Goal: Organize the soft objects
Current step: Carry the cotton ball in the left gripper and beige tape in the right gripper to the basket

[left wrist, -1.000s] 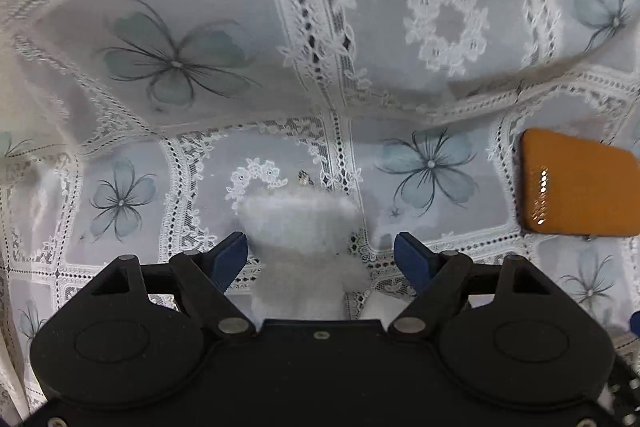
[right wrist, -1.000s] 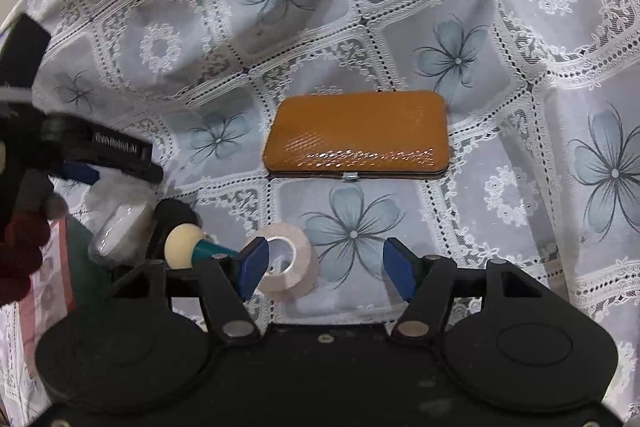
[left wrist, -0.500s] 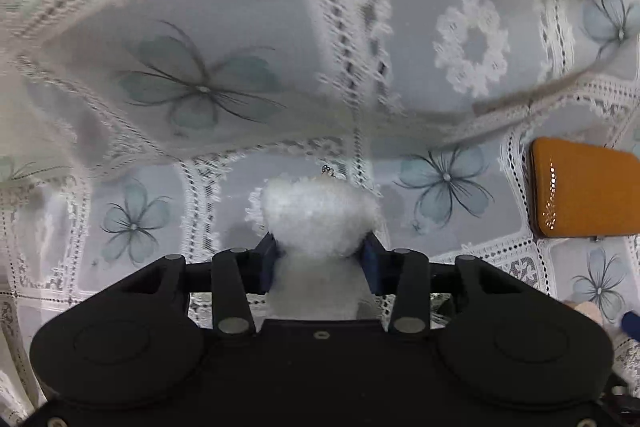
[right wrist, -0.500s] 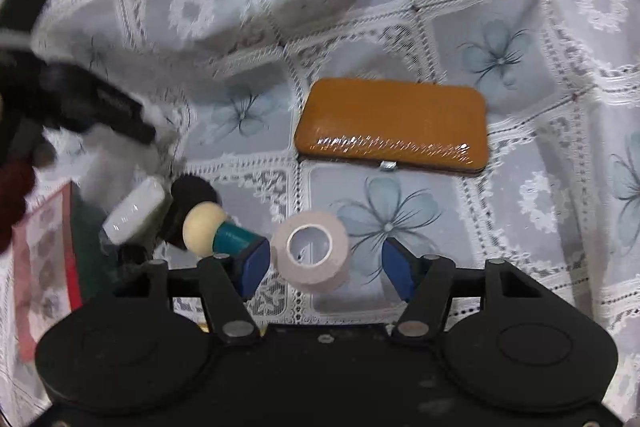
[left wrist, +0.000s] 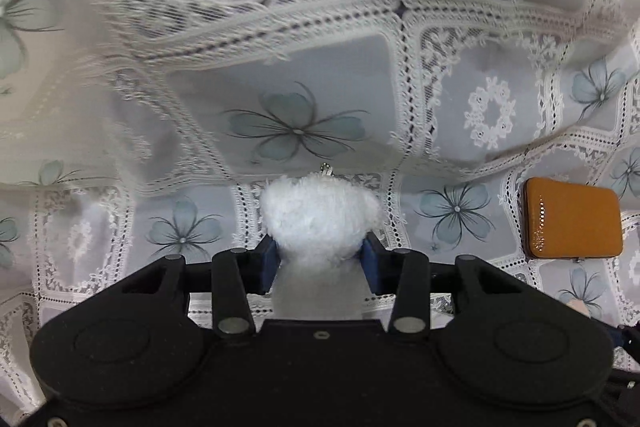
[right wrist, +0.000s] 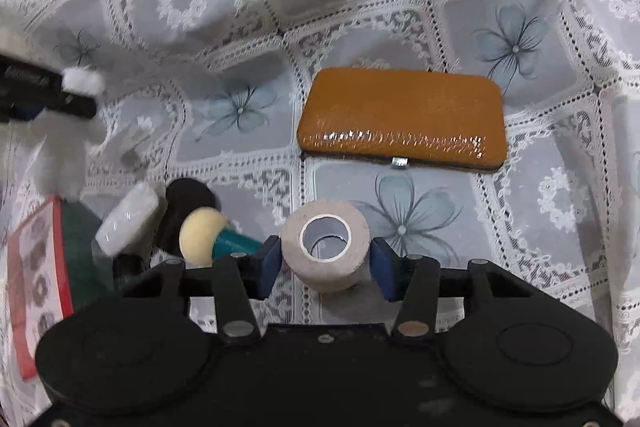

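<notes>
So both sets of tongs just closed in: the left tongs (left wrist: 320,259) are now pinching the white plush toy (left wrist: 320,215) and it's up off the lace cloth (left wrist: 360,87), while the right tongs (right wrist: 326,263) have squeezed onto the roll of tape (right wrist: 326,245), which looks still down on the table, orange case (right wrist: 402,119) at 12 o'clock. Both pickups look secured, so sorting can start.

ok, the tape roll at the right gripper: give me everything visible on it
The tape roll is a pale beige, fabric-looking bandage roll with a white inner core and an open hollow centre. It rests on the lace tablecloth, tipped so the hole faces up toward the camera. It sits between the blue pads of the right gripper, whose jaws have just been closing; both pads meet its sides. A teal-handled sponge applicator lies just to its left, apart from it.
</notes>
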The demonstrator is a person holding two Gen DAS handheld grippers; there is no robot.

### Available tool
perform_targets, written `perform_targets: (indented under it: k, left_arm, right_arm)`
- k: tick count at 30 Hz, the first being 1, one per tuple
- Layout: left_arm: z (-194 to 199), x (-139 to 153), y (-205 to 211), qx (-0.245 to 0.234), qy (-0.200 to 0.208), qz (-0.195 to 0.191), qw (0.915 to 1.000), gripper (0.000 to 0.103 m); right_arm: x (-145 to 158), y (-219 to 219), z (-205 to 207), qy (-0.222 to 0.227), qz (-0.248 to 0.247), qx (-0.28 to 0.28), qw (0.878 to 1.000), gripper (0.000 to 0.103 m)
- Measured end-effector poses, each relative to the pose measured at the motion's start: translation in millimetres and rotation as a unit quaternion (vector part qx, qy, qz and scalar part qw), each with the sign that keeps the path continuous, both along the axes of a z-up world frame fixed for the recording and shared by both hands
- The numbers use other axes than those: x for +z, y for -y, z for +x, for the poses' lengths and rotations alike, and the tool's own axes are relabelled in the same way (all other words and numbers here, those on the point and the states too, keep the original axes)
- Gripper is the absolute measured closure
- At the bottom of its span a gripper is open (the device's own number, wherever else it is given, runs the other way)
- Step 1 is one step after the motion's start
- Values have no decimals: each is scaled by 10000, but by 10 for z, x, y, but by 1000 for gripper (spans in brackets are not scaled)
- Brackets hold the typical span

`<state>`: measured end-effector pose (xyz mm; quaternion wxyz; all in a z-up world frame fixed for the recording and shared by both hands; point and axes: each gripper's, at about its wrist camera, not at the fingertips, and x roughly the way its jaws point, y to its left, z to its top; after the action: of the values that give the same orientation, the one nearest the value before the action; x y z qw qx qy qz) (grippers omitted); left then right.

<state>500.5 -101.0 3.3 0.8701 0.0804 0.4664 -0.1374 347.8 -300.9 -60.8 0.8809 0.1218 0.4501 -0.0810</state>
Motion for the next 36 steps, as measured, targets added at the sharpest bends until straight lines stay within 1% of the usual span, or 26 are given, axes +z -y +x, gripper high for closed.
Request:
perform_targets:
  k: [5,12,14,16,19,22,23,24,25,27,30,32,34,35,36]
  left_arm:
    - [-38,67,-157,56,66,-72,9999,60]
    - [-80,139,-478,259,110,-287,9992,60]
    - [-69,141,-554,329,152,-258,9990,61]
    - [-42,107,-613,375,138,-239,9989,61]
    - [15,-5,-702,398,-63,-356,9986,61]
    - [62,-120,-761,466,-182,-322,9982,61]
    - [78,-155,-781,481,-202,-300,9982,58]
    - [89,-188,-803,500,-224,-284,9981,52]
    - [103,-222,-818,518,-244,-267,9980,49]
    - [115,-278,-846,538,-263,-224,9980,38]
    - [94,-329,-875,507,-223,-215,9982,32]
    - [60,-345,-859,444,-233,-201,9985,32]
    - [50,-398,-834,411,-259,-128,9987,34]
    - [57,-427,-820,417,-275,-82,9987,48]
    - [73,-450,-808,434,-290,-48,9986,77]
  right_arm:
    - [164,-125,153,141,-90,44,9998,55]
    - [296,-465,554,188,197,301,9992,55]
    - [308,-574,654,174,252,338,9990,55]
    - [316,-661,719,161,291,361,9988,55]
    - [330,-785,757,159,234,443,9986,55]
    - [362,-848,772,180,151,505,9984,55]
    - [367,-860,793,179,125,501,9985,55]
    - [373,-867,808,178,113,489,9986,55]
    - [378,-869,824,181,110,475,9986,55]
    - [376,-844,819,181,102,448,9988,55]
    - [372,-823,824,167,88,431,9989,55]
    - [361,-823,823,155,74,438,9989,55]
    - [333,-839,844,143,55,465,9988,55]
    - [317,-846,861,147,44,483,9987,55]
    - [324,-864,861,154,36,500,9986,55]
